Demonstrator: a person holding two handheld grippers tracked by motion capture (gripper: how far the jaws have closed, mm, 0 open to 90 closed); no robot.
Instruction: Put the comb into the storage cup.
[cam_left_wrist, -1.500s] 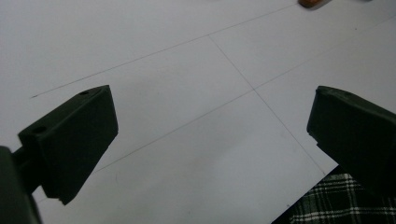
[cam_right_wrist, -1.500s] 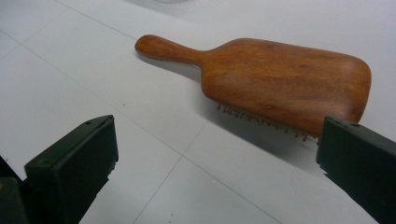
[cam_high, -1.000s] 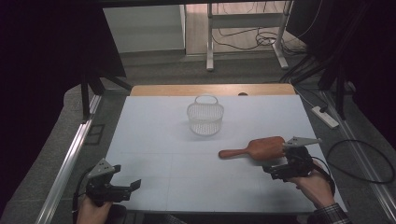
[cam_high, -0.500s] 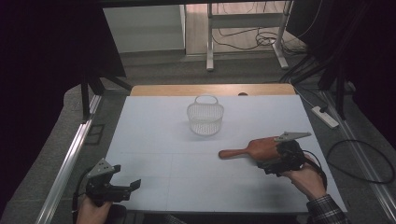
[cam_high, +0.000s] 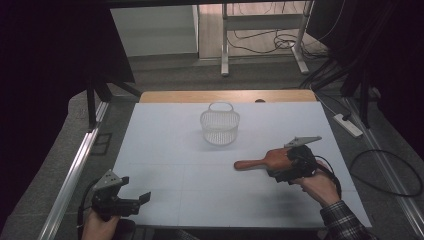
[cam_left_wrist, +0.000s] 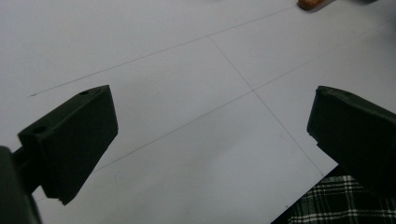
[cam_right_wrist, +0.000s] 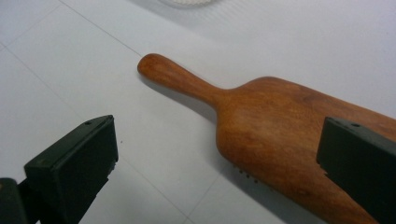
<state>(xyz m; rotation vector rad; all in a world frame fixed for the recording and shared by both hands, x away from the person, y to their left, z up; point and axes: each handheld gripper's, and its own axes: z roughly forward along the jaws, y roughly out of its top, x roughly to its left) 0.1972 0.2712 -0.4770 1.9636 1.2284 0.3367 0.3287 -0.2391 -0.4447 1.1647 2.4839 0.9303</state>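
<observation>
**Right gripper at the brush head, jaws apart**

The brush (cam_high: 265, 161) lies flat on the table (cam_high: 170, 150), wooden back up, near and to the right of the basket (cam_high: 220, 127) and well apart from it. Its handle points left, toward the table's middle; its head lies to the right. In the right gripper view short bristles peek out under the head's near edge.

The right gripper (cam_high: 286, 169) is at the head of the brush, jaws spread wide: one above the head, the other over bare table beside the handle. Whether a jaw touches the wood, I cannot tell.

The left gripper (cam_high: 131, 201) is far left of the brush, at the table's near edge, jaws wide apart over bare table.
</observation>
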